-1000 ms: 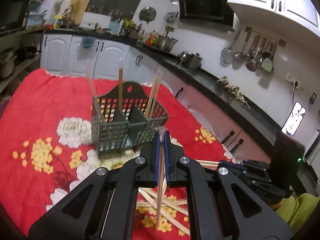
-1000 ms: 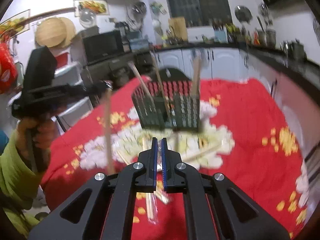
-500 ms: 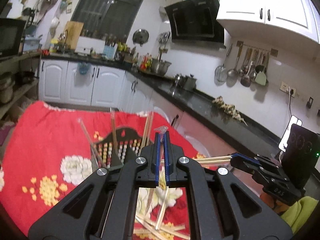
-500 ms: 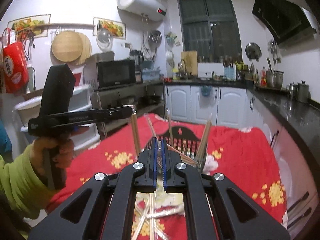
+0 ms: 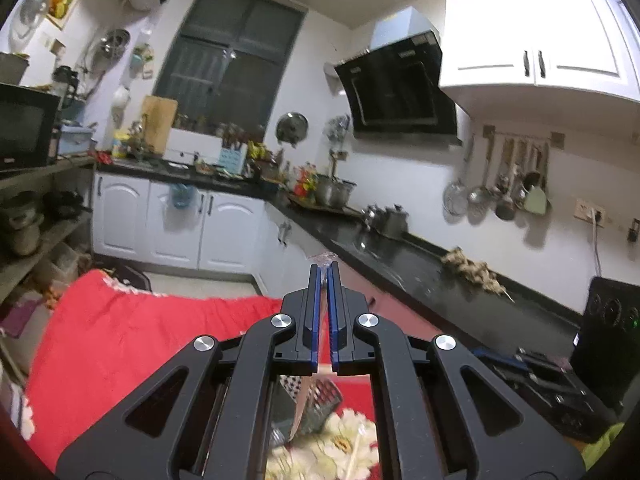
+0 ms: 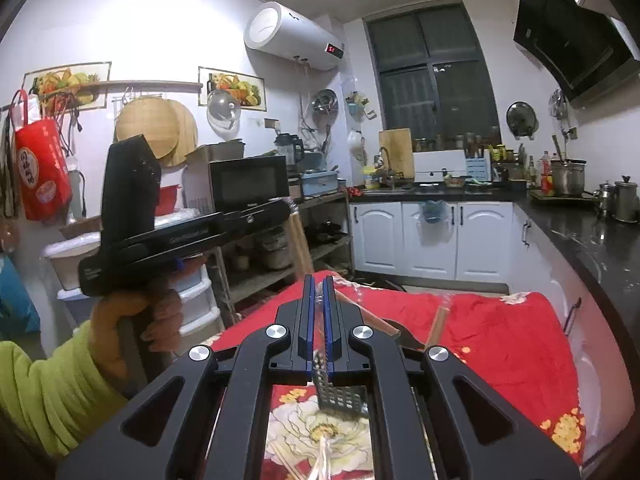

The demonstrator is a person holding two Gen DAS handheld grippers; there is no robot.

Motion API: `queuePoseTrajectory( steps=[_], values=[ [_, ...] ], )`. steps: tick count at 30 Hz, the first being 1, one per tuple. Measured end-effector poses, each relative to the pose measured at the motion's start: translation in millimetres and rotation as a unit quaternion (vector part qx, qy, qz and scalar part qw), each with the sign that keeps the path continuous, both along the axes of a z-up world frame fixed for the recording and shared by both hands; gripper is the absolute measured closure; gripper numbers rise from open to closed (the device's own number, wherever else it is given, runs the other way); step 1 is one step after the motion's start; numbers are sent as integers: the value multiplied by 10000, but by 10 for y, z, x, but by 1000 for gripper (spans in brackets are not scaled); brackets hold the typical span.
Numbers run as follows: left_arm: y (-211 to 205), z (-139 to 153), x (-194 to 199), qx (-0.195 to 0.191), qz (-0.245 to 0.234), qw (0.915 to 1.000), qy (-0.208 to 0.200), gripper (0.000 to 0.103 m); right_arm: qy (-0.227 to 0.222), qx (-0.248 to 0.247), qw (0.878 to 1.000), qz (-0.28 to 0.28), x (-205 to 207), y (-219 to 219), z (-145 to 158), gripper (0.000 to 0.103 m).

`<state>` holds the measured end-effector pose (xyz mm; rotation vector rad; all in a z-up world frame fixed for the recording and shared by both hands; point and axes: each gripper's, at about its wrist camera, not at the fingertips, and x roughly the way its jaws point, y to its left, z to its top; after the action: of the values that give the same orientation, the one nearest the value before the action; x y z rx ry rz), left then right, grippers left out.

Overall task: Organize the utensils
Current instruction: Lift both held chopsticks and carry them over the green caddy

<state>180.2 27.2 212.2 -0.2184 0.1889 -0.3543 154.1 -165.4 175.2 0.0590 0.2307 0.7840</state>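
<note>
Left hand-held gripper [image 5: 324, 270]: pressed together on a wooden chopstick in a clear plastic sleeve [image 5: 301, 408]; the wrapper tip pokes out above the blue pads, and the stick hangs down between the arms.

Right hand-held gripper [image 6: 317, 280]: also pinching shut, on a clear-wrapped chopstick [image 6: 325, 446] whose lower end trails below (the wrapper blurs it, so I cannot say how many sticks are inside).

Just changed: both grippers have come up off the counter [image 5: 120, 344] with its red floral cloth, and now point nearly level across the kitchen instead of down at the pile.

Against a second ago: then the dark green slotted plastic utensil basket [image 6: 340, 396] stood ahead of the fingers in full view; now it sits low in both views, mostly behind the gripper arms, its chopsticks [image 6: 436, 322] poking up beside the right one.

Loose chopsticks [image 6: 286, 460]: a few lie on the cloth, near the basket.

Meaning for the task: two sticks look picked and lifted clear; they likely need tipping upright over a basket compartment before release.

Holder: a hand [image 6: 132, 320] in a yellow-green sleeve grips the left handle.
</note>
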Motion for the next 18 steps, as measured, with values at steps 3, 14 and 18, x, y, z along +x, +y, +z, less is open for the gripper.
queuePoseTrajectory(
  steps=[3,14,18],
  values=[
    [27,34,87,16,187,9998,-91,102,60,26,10000,50,53,54,21,99],
    [45,-142,334,141,529,9984,-104,102,399,56,9991,119,258,183,-70,99],
    [37,-263,413,180,572,9982,-37,102,542,0,9985,109,323,239,-147,99]
  ],
)
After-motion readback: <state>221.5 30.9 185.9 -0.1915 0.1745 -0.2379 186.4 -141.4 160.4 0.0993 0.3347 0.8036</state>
